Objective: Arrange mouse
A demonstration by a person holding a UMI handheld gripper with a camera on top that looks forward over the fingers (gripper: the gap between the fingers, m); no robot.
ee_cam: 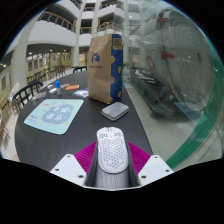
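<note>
Nearest the lens, at the bottom centre of the frame, the claw (111, 160) grips a white perforated mouse (111, 149), its honeycomb shell upright between the two fingers. At left, the magenta pad (87, 155) presses against the mouse's left flank; at right, the matching pad of the other finger meets its right flank, so the claw is closed on the mouse with no gap visible at either side. The mouse's front end points away from the camera, toward the middle of the frame, and its underside appears to sit on or just above the dark surface; which of the two cannot be told.

Beyond the claw spreads a dark round desk (70, 135). At the left of it lies a pale blue-green mat (54, 114) with printed shapes. Behind the mat, a small blue and white item (68, 89) rests near the desk's far edge. At centre, above the mouse, stands a brown paper bag (105, 68) with blue print, upright. Just ahead of its base, slightly right, lies a flat grey object (116, 110).

Around the desk, dark chairs (25, 95) show at the left, and a tall atrium with balconies rises in the upper part of the frame. Glass walls curve along the right.
</note>
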